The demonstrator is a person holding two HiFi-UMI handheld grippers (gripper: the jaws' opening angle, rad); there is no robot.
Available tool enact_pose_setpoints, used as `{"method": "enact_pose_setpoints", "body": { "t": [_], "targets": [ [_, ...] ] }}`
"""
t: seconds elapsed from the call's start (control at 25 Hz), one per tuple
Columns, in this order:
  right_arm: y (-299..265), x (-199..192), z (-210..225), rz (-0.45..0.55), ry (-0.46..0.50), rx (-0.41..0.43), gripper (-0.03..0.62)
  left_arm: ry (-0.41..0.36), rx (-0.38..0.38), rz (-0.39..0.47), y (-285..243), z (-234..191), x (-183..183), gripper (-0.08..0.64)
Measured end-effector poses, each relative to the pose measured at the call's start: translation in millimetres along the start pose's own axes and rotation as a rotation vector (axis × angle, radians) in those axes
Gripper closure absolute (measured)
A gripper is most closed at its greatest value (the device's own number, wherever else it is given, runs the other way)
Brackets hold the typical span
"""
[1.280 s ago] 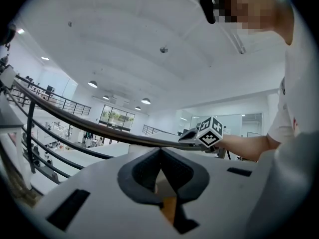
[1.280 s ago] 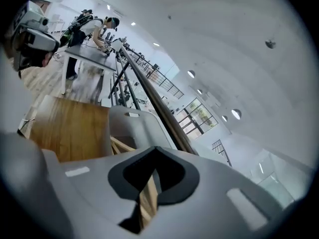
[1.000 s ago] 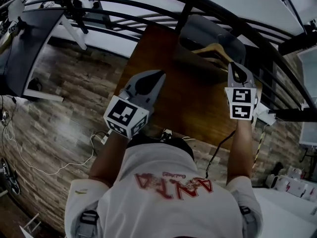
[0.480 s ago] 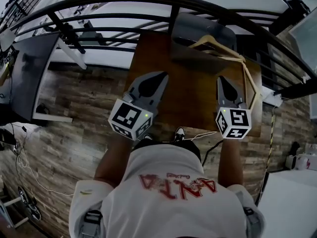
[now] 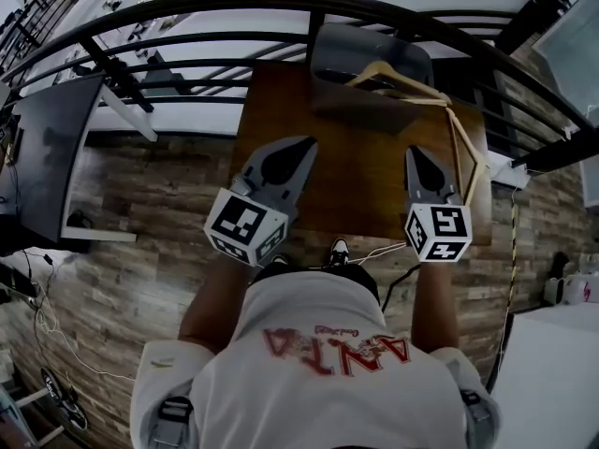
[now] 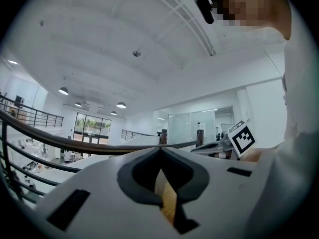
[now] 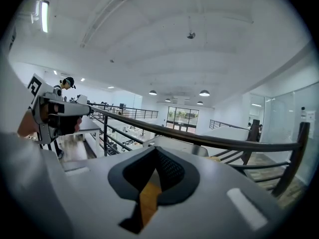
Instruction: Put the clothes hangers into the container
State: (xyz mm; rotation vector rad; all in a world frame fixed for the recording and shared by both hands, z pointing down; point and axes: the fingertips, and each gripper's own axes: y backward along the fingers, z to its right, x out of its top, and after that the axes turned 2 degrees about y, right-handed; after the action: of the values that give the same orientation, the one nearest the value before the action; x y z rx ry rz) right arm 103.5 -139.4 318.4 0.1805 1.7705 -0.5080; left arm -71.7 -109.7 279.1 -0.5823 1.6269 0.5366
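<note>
Here, from the head view: over the brown table (image 5: 356, 181), left gripper (image 5: 301, 148) and right gripper (image 5: 412, 153) side by side, both pointing away toward the grey container (image 5: 370, 43) at the far edge, each pair of jaws drawn to a closed point with nothing between. Across the container's near rim, one wooden hanger (image 5: 410, 80), seemingly part in already. Along the table's right margin, a second hanger (image 5: 455, 148), long axis running near-to-far beside that edge, just outside the right gripper and well apart from the left. Judged the right hand's job: open the jaws, swing outward onto a bar, then lift toward the container. Little spare room on that side, with the table edge close by the hanger's outer bar and the black railing (image 5: 281, 7) just behind the container; plenty of bare wood between the two grippers. From the left gripper view: jaw tips met at (image 6: 160, 151), only a sliver of table wood through the slot behind them, railing ahead, no hanger in sight. From the right gripper view: tips likewise together and empty at (image 7: 155, 151), a pale rounded rim just past them, probably the container, railing bars beyond, second hanger not seen.
</note>
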Motion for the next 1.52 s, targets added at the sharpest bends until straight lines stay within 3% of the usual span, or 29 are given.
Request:
{"method": "enact_pose_setpoints", "body": {
  "t": [0.36, 0.56, 0.8, 1.28, 1.4, 1.52],
  "targets": [
    [17, -14, 24, -0.024, -0.018, -0.048, 0.589, 0.012, -0.041, -0.018, -19, 16, -3, 0.551],
    [31, -44, 55, -0.076, -0.047, -0.108, 0.589, 0.025, -0.104, -0.056, -47, 40, -20, 0.551],
    [50, -107, 134, -0.184, -0.119, -0.216, 0.588, 0.046, -0.17, -0.119, -101, 77, -50, 0.551],
    [72, -215, 306, -0.369, -0.254, -0.37, 0.584, 0.087, -0.203, -0.211, -228, 130, -90, 0.551],
    [68, -249, 336, -0.454, -0.303, -0.401, 0.495, 0.097, -0.223, -0.24, -253, 142, -102, 0.551],
    [63, -282, 362, -0.527, -0.348, -0.425, 0.492, 0.105, -0.246, -0.274, -275, 154, -116, 0.551]
  ]
}}
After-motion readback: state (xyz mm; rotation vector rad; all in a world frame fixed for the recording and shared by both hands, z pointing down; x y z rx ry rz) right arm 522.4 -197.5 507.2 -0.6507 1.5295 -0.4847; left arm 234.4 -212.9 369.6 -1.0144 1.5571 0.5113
